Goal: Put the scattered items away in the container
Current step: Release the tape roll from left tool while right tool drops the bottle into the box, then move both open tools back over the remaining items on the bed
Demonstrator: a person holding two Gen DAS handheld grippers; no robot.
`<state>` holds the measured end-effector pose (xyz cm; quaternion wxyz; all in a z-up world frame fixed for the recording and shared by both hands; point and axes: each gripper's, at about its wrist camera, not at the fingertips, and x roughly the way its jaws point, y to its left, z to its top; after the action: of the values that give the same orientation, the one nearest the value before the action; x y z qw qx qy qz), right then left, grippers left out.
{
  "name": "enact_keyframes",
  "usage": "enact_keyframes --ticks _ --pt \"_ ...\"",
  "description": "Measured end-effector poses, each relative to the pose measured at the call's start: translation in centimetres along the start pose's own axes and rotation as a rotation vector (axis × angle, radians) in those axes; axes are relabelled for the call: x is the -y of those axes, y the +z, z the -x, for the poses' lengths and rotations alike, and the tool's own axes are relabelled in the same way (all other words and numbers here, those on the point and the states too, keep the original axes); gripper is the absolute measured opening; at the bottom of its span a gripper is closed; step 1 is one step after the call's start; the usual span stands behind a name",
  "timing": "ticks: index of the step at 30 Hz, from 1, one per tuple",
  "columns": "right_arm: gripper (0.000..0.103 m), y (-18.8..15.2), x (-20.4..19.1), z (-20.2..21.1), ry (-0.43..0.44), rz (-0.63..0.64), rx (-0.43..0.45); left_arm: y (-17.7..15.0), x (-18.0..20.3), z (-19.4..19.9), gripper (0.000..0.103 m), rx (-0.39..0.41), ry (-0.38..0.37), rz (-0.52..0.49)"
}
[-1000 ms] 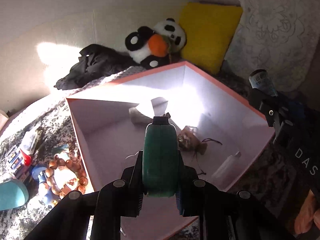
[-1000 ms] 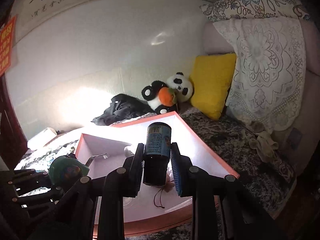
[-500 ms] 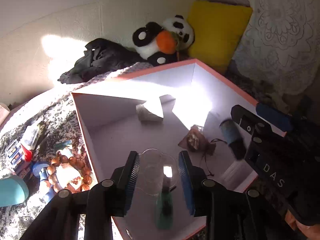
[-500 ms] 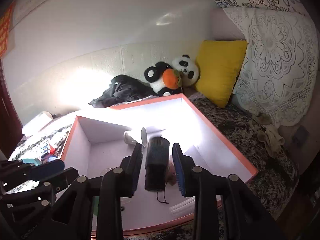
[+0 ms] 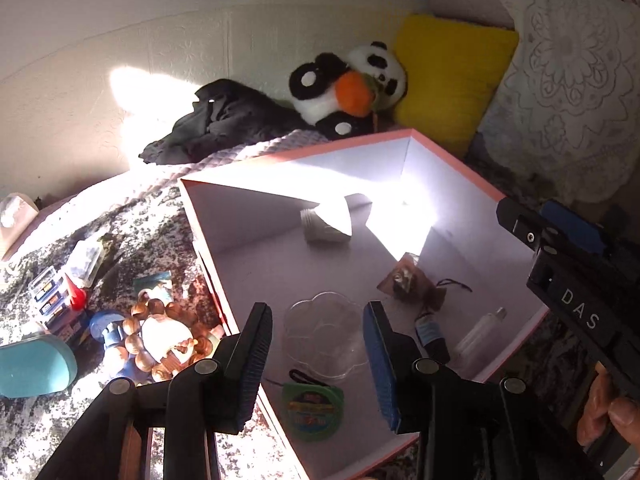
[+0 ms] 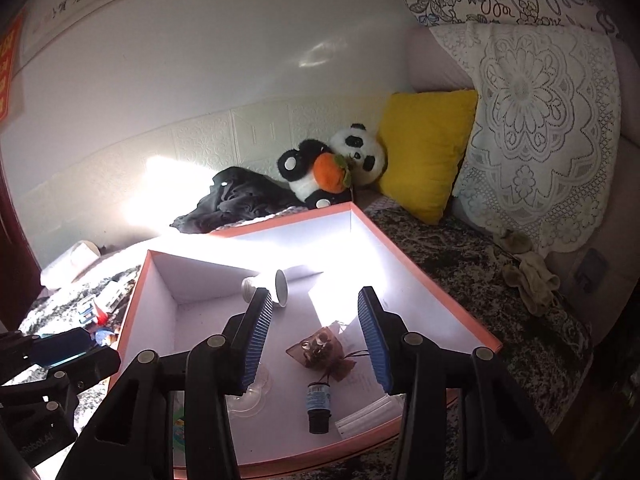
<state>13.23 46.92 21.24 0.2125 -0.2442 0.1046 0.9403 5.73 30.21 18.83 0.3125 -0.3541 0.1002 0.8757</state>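
A pink box [image 5: 452, 160] with a white inside stands on the patterned bed; it also shows in the right wrist view [image 6: 436, 280]. Inside lie a green tape measure [image 5: 313, 404], a dark bottle with a blue label [image 6: 319, 400] [image 5: 428, 334], a clear flower-shaped dish [image 5: 326, 334], a brown pouch [image 6: 320, 350] and a white cup [image 6: 270, 286]. My left gripper [image 5: 318, 364] is open and empty above the box's near side. My right gripper [image 6: 314, 338] is open and empty above the box.
Scattered items lie left of the box: a wooden bead string with a figurine [image 5: 160, 336], a teal case [image 5: 32, 364], small blue boxes [image 5: 48, 300]. A panda plush [image 5: 348, 88], black cloth [image 5: 224, 120] and yellow pillow [image 5: 452, 76] sit behind.
Both grippers have opened. The green tape measure has dropped from the left gripper and the dark bottle from the right; both now lie in the box.
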Motion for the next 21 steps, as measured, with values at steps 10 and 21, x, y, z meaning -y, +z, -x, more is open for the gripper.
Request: enact_keyframes --ticks 10,21 --pt "0.048 0.0 -2.6 2.7 0.056 0.019 0.050 -2.3 -3.7 2.7 0.041 0.006 0.048 0.044" --pt "0.049 -2.0 -9.6 6.0 0.164 0.125 0.074 -7.7 -11.1 5.0 0.041 -0.030 0.141 0.150"
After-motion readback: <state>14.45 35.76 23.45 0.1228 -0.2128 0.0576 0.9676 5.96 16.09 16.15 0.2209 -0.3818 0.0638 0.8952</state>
